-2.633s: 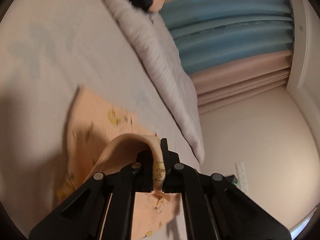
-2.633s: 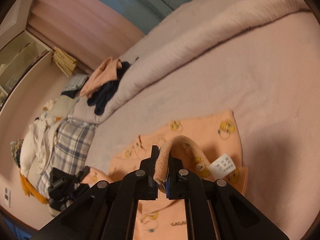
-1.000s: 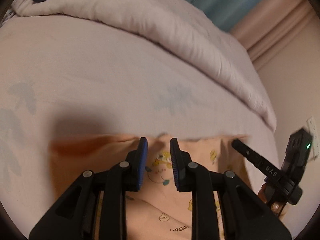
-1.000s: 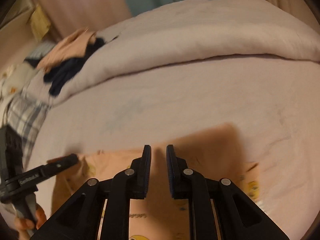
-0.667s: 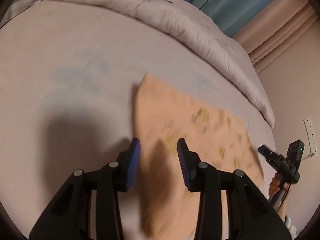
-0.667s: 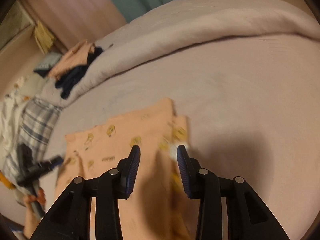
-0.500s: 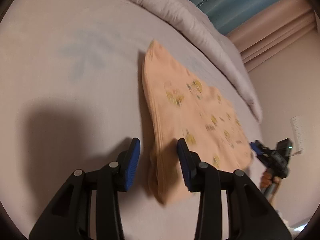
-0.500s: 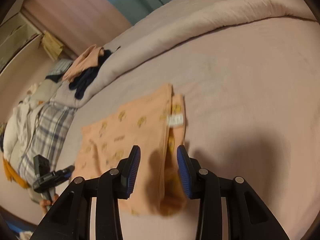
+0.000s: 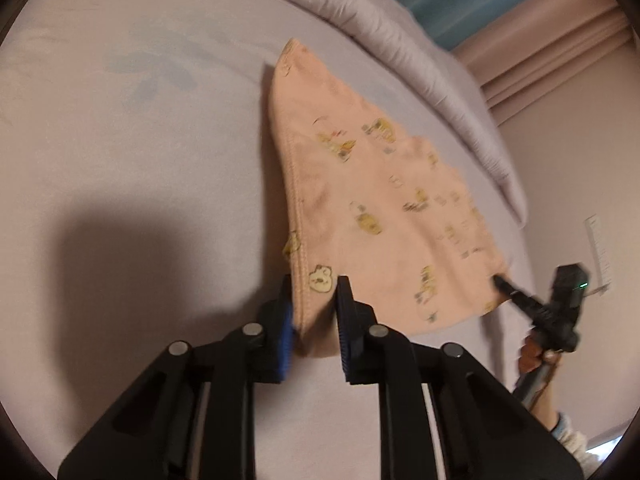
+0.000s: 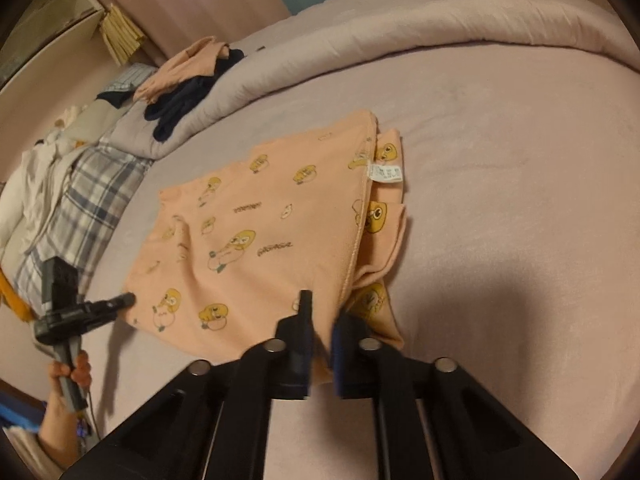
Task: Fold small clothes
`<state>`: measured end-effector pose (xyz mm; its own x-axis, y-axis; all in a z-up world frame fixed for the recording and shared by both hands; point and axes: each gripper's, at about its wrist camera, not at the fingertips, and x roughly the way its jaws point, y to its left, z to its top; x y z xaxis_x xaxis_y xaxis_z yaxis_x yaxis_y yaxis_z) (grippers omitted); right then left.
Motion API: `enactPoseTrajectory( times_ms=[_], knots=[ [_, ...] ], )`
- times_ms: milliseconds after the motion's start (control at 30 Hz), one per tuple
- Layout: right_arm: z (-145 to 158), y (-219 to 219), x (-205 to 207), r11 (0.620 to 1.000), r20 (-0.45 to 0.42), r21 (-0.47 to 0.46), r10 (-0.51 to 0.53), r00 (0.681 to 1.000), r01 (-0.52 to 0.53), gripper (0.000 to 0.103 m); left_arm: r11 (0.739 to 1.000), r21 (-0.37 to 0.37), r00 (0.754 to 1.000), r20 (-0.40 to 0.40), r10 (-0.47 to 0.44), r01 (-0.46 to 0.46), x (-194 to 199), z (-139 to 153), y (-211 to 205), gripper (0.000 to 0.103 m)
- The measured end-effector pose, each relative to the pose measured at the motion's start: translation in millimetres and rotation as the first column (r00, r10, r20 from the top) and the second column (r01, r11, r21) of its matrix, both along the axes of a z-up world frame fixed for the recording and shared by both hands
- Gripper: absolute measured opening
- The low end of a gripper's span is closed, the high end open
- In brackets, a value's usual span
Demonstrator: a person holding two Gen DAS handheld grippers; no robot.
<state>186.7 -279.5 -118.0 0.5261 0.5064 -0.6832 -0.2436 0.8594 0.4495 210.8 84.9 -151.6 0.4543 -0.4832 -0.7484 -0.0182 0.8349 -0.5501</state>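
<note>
Peach garment (image 10: 280, 220), white label (image 10: 386, 173) unreadable; both grippers' fingers parted, straddling its corners.

Both claws released garment (image 10: 272, 240), since closed onto its near corners.

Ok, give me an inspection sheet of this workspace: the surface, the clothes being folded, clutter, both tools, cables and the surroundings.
Surface: bed sheet, pale, with a rolled duvet along its far edge.
Job's things: peach garment with yellow cartoon prints, lying folded on the sheet; white label showing at one edge.
Clutter: pile of clothes on the duvet; plaid fabric and white laundry beyond it.
Tools: left tool open, jaws either side of a garment corner; right tool open at the opposite near corner.
Cables: nothing seen.
Surroundings: blue and pink curtains; wall outlet.
</note>
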Motion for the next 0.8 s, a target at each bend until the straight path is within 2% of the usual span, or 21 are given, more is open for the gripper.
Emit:
enactPoseTrajectory(
  times_ms=[200, 300, 367, 500, 567, 633, 700, 800],
  knots=[
    [3, -7, -17, 0.997, 0.007, -0.067, -0.037, 0.999, 0.037, 0.005, 0.992, 0.119, 0.999, -0.021, -0.038, 0.041, 1, -3, -1, 0.014],
    [-14, -8, -9, 0.990, -0.052, -0.135, -0.055, 0.997, 0.047, 0.005, 0.982, 0.171, 0.996, -0.052, -0.073, 0.081, 6, -9, -4, 0.014],
    [-21, -8, -4, 0.989, -0.077, -0.143, -0.056, 0.995, 0.044, 0.005, 0.981, 0.173, 0.994, -0.068, -0.082, 0.093, 8, -9, -3, 0.017],
    [-7, -20, -6, 0.989, -0.058, -0.119, -0.095, 0.994, 0.088, 0.007, 0.983, 0.164, 0.995, -0.065, -0.070, 0.079, 2, -1, 7, 0.018],
    [3, -21, -10, 0.980, -0.010, -0.165, -0.110, 0.994, 0.107, 0.008, 0.984, 0.165, 0.998, -0.037, -0.058, 0.063, -8, 6, 15, 0.016],
    [18, -16, -13, 0.970, 0.075, -0.217, -0.098, 0.992, 0.112, 0.010, 0.987, 0.156, 0.999, 0.003, -0.040, 0.039, -10, 16, 15, 0.016],
    [26, -7, -8, 0.975, 0.114, -0.207, -0.065, 0.991, 0.087, 0.010, 0.992, 0.121, 0.997, 0.055, -0.044, 0.038, -7, 26, 10, 0.016],
    [32, 15, 14, 0.987, 0.124, -0.159, -0.015, 0.992, 0.035, 0.010, 0.993, 0.084, 0.991, 0.103, -0.088, 0.079, 2, 34, -14, 0.016]
  ],
)
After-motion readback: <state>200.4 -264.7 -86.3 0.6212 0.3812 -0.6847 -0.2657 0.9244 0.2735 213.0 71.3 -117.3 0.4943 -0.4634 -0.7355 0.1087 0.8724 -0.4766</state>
